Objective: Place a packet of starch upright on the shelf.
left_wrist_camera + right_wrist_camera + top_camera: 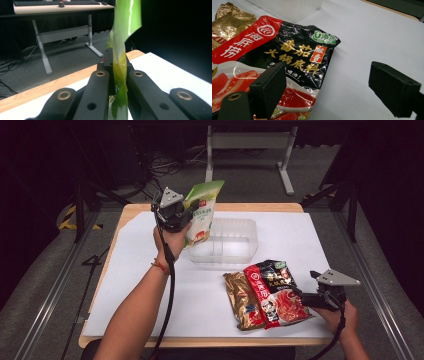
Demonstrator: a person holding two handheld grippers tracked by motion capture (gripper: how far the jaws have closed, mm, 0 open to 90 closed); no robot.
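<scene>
High view: the left gripper [176,215] holds a green pouch [202,212] raised beside the left wall of a clear plastic tub [227,241] on the white table [310,240]. A red-and-black packet [274,290] overlaps a gold packet [242,300]; the right gripper [306,299] sits at the red-and-black packet's right edge.

Left gripper view: jaws clenched on the green pouch [120,72].

Right gripper view: jaws spread wide, released, one over the red-and-black packet [294,62].
</scene>
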